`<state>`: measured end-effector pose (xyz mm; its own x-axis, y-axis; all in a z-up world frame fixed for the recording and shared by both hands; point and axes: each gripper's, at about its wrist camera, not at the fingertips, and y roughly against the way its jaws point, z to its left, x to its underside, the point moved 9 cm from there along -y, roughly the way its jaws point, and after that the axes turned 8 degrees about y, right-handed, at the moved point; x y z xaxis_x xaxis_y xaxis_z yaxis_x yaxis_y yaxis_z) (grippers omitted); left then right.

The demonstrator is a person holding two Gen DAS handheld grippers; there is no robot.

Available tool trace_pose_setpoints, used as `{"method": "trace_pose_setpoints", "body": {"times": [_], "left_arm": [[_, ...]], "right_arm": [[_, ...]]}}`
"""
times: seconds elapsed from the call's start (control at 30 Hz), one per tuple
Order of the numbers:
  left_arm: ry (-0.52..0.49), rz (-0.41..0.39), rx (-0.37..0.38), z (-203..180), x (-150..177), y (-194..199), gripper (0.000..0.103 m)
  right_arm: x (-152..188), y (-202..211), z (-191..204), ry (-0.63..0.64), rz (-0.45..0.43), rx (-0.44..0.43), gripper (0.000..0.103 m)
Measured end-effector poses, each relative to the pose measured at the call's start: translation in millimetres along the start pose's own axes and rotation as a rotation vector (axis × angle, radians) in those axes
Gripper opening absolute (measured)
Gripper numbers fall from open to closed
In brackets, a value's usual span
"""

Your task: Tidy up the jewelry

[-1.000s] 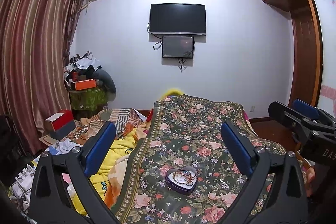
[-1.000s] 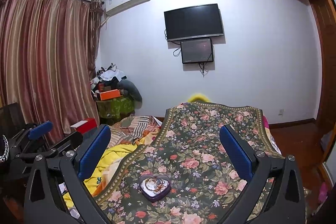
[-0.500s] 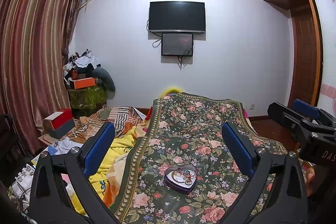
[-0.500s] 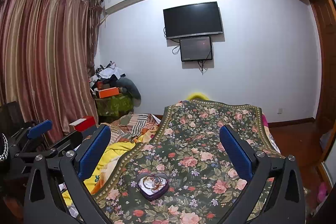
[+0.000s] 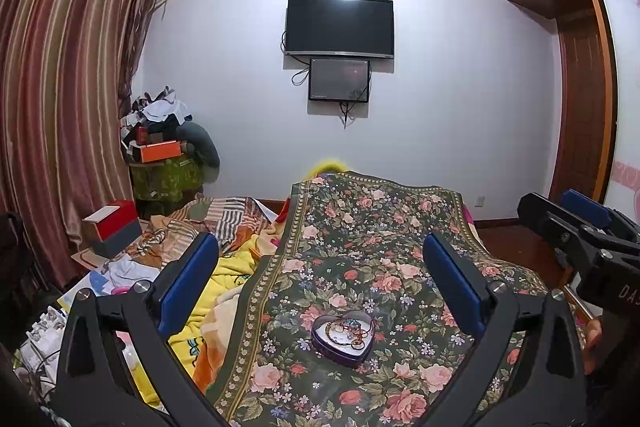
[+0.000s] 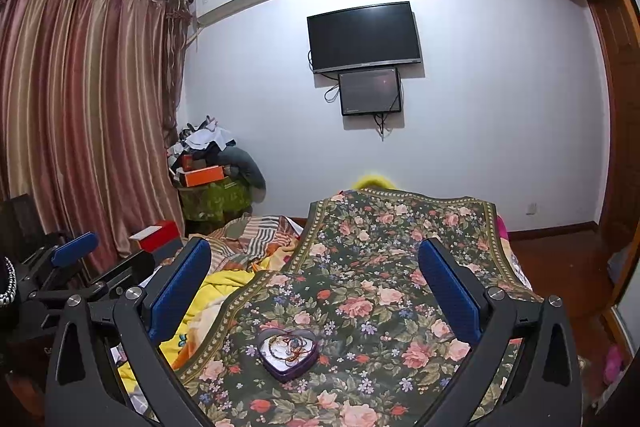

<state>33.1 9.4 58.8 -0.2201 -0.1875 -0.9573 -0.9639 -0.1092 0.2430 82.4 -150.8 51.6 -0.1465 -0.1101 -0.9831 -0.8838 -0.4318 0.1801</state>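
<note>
A purple heart-shaped tin (image 5: 343,339) lies open on the floral bedspread (image 5: 372,227), with a tangle of chains and beads inside. It also shows in the right wrist view (image 6: 287,353). My left gripper (image 5: 320,275) is open and empty, held above and short of the tin. My right gripper (image 6: 316,275) is open and empty too, with the tin low between its fingers. The right gripper shows at the right edge of the left wrist view (image 5: 576,227), and the left gripper at the left edge of the right wrist view (image 6: 76,259).
A yellow and striped quilt (image 5: 224,247) is bunched on the bed's left side. A red box (image 5: 110,223) and a pile of clutter (image 5: 168,155) stand by the curtains. A TV (image 5: 339,27) hangs on the far wall. A wooden wardrobe (image 5: 580,67) is at right.
Both views have tilted slightly downward, so the tin sits a little higher in frame. Both grippers stay open and empty.
</note>
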Motion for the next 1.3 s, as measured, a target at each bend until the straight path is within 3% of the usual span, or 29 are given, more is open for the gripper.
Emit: {"method": "trace_pose_setpoints", "body": {"times": [1.3], "left_arm": [[-0.006, 0.025, 0.024, -3.4, 6.4, -7.7, 0.102]], "right_arm": [[4.2, -3.2, -0.9, -0.007, 0.014, 0.004, 0.103]]}}
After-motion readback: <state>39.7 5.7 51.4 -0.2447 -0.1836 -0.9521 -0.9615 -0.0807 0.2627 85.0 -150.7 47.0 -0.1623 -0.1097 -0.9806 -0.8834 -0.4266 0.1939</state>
